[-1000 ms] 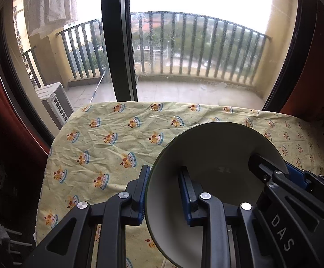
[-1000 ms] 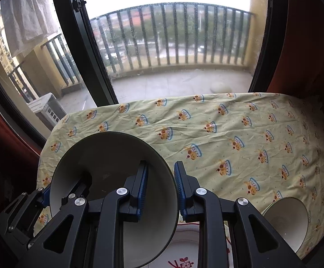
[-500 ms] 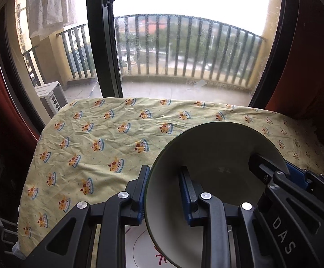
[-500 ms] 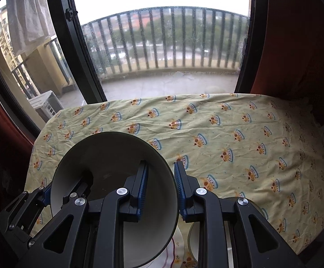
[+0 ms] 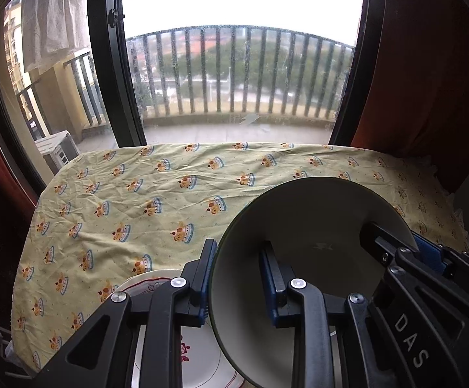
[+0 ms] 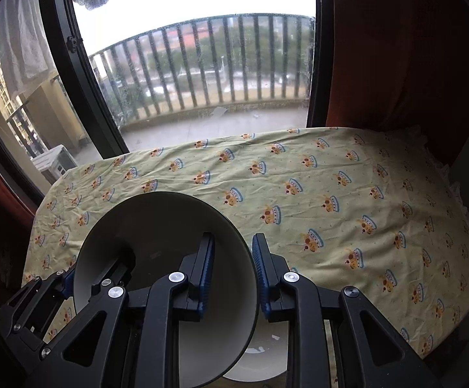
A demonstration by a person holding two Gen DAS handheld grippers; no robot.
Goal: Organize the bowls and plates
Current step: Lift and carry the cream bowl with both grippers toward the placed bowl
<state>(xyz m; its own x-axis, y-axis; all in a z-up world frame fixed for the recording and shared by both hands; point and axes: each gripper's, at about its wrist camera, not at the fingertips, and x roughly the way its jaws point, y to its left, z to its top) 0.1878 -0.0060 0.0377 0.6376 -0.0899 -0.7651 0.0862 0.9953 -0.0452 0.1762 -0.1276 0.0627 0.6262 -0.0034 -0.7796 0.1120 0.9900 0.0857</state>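
Above the wrinkled crown-print tablecloth, your left gripper and right gripper each clamp the thin rim of one smooth, round bowl, a glossy white plate beneath.

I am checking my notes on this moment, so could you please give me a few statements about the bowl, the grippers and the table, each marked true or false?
1. Both grippers clamp the rim of one bowl. True.
2. The left gripper has one finger inside the bowl and one outside. True.
3. The tablecloth is plain white. False: it is yellow with a crown print.
4. The right gripper is empty. False: it grips the bowl's rim.
5. A plate with red decoration lies beneath the left gripper. True.
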